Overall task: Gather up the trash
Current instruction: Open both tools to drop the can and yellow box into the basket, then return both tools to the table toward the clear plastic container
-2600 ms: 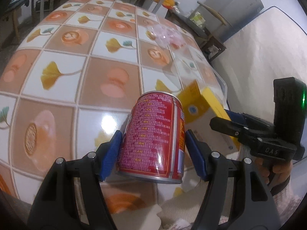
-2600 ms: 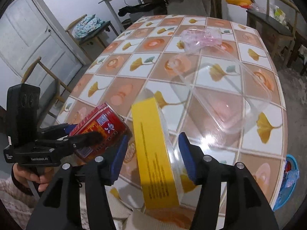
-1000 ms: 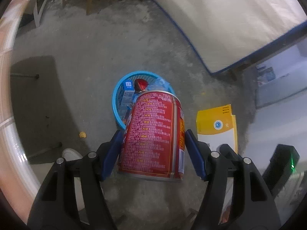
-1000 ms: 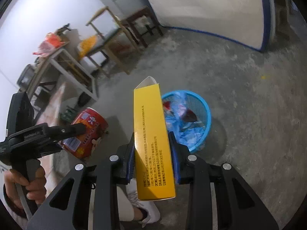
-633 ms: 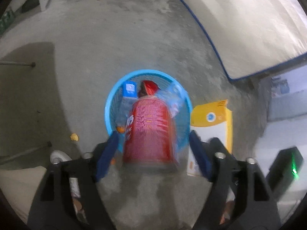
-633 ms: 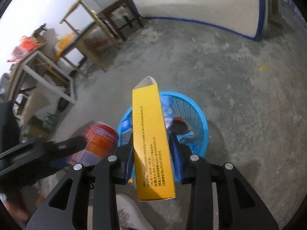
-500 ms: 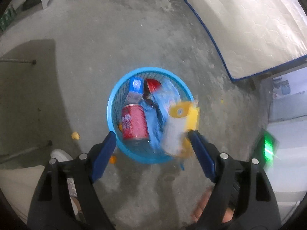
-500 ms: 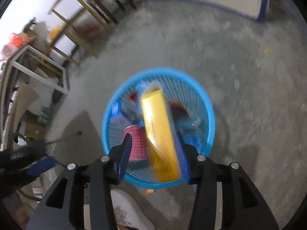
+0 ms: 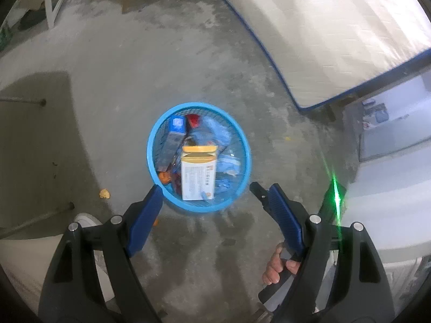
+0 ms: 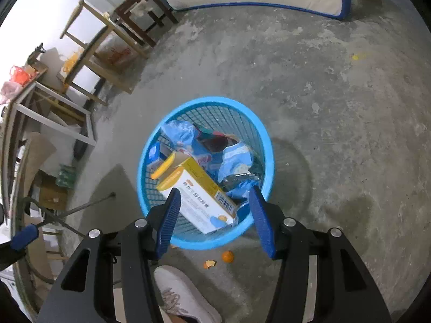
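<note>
A blue mesh basket (image 9: 150, 145) (image 10: 266, 140) stands on the concrete floor below both grippers. The yellow and white box (image 9: 198, 177) (image 10: 204, 204) lies tilted inside it on blue wrappers and other trash. The red can is mostly hidden under the box. My left gripper (image 9: 214, 188) hangs above the basket's near rim, open with nothing between its fingers. My right gripper (image 10: 214, 189) is also above the near rim, and its jaws are opening. The box shows between its fingers but lies down in the basket, clear of the pads.
A white shoe (image 10: 177, 288) is just in front of the basket, with orange peel bits (image 10: 227, 256) beside it. A mattress (image 9: 323, 27) leans at the far right. Wooden chairs (image 10: 107, 40) and table legs stand to the left. A hand (image 9: 277, 266) holds the right gripper's handle.
The left gripper let go of the red can and the right one let go of the yellow box; both fell into the basket. Both jaws have widened, and the right gripper came down closer.
</note>
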`<state>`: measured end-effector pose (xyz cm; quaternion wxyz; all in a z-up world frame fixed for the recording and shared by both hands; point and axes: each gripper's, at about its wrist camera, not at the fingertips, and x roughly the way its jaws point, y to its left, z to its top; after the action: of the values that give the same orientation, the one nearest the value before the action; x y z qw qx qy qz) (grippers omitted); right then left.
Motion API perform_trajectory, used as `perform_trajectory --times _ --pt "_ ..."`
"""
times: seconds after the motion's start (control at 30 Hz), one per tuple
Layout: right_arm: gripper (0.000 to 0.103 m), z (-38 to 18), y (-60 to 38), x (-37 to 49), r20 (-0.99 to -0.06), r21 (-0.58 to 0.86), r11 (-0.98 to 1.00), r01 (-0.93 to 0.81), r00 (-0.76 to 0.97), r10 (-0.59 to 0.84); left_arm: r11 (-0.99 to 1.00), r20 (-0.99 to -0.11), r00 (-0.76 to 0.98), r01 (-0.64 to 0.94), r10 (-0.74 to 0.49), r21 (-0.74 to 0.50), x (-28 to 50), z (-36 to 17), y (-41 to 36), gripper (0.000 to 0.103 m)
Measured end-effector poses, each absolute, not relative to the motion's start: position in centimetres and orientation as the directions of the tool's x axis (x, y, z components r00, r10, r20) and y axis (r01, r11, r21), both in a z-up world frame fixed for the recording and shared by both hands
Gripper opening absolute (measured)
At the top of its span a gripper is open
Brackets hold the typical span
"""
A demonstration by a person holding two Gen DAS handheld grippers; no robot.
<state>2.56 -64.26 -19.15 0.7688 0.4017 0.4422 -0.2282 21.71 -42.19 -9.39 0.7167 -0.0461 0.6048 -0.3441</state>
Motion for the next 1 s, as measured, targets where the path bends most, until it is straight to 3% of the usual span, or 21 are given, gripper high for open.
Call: perform_trajectory --times 0.17,0.27,0.53,0.77,1.0 --pt "0.052 -16.2 -62.7 0.8 -0.834 0.447 0.593 0.67 0.552 0.005 0.713 -0.802 0.063 0.502 -0.595 -0.489 20.1 -5.8 -40.4 0.08" --pt "0.064 -14.1 -61.5 -0.1 -0.805 0.475 0.606 0.638 0.593 0.008 0.689 -0.782 0.088 0.54 -0.617 -0.483 18.9 -3.6 -38.3 0.083" --pt "0.074 -8.0 -57.7 -1.1 -0.725 0.529 0.666 0.526 0.688 0.032 0.703 -0.745 0.198 0.546 -0.636 -0.456 16.9 0.3 -30.0 0.085" --pt "0.077 -2.5 -53.3 0.5 -0.673 0.534 0.749 0.392 0.733 0.097 0.764 -0.694 0.361 0.475 -0.623 -0.438 15.7 3.0 -20.2 0.089" --pt "0.078 1.8 -48.1 4.2 -0.631 0.555 0.794 0.247 0.748 0.208 0.858 -0.681 0.523 0.316 -0.513 -0.405 15.2 3.7 -9.9 0.09"
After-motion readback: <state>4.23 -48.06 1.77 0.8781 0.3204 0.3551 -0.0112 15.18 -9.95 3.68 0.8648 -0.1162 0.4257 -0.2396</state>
